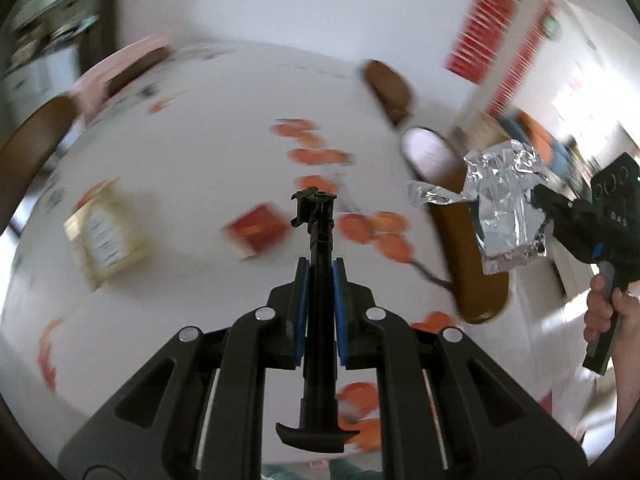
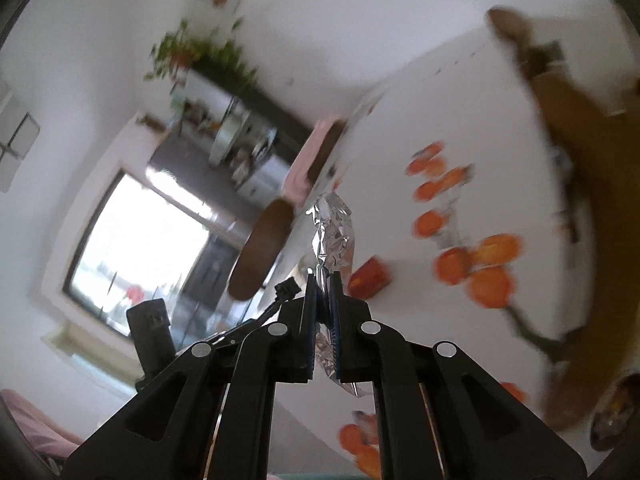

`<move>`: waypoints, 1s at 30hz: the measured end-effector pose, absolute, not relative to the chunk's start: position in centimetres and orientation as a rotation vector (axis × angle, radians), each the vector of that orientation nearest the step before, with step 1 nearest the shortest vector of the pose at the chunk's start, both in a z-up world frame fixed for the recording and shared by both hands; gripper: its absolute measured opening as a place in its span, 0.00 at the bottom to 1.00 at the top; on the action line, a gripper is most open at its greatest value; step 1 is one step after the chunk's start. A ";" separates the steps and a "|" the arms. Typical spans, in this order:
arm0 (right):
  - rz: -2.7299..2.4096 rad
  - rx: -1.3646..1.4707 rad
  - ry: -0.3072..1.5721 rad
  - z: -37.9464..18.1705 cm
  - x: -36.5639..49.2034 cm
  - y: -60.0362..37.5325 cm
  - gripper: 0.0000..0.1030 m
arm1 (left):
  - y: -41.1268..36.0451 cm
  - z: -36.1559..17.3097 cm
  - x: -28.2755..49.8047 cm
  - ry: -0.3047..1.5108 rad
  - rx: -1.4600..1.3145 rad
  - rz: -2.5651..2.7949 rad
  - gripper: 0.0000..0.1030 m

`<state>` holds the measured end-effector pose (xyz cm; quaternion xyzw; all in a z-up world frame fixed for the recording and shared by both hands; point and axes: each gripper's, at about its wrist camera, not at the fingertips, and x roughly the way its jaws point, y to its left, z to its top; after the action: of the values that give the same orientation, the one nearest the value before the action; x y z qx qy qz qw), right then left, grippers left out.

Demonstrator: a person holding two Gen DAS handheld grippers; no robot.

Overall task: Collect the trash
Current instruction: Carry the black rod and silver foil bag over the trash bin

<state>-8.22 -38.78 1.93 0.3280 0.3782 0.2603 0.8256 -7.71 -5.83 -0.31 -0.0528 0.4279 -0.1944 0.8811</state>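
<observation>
Clamped between my left claw (image 1: 319,276)'s blue pads is a thin black plastic rod (image 1: 318,240), held above the white tabletop (image 1: 192,168) with its orange flower print. Toward the right edge, my right claw (image 1: 538,200) pinches a crumpled foil wrapper (image 1: 500,200) in the air. A red packet (image 1: 258,226) and a cream packet (image 1: 106,240) lie blurred on the tabletop.

Foil wrapper (image 2: 334,236) rises from my right claw (image 2: 323,280), jaws nearly closed on it, beside the tabletop's (image 2: 460,100) left edge; the red packet (image 2: 370,276) lies just beyond.
</observation>
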 end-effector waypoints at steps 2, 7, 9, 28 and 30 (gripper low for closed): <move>0.490 0.715 0.766 2.4 -10.2 -42.1 0.07 | -9.5 0.5 -7.7 0.879 -0.071 -0.486 0.09; 0.293 0.775 0.678 2.8 -17.2 -51.3 0.07 | -19.7 1.9 -8.6 0.863 0.013 -0.704 0.09; 0.210 0.804 0.653 2.4 -20.2 -54.4 0.07 | -23.2 2.1 -9.5 0.859 0.047 -0.772 0.09; -0.354 1.273 0.716 -18.5 -40.9 -70.4 0.07 | -52.1 -13.3 -20.4 1.186 0.364 -1.174 0.09; -0.378 1.314 0.742 -22.4 -41.2 -71.0 0.07 | -54.1 -17.9 -20.9 1.242 0.403 -1.160 0.09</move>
<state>-41.20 -70.99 -22.36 0.5928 0.3347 -0.1705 0.7124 -20.92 -54.12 -17.86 0.1767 0.5449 -0.5092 0.6423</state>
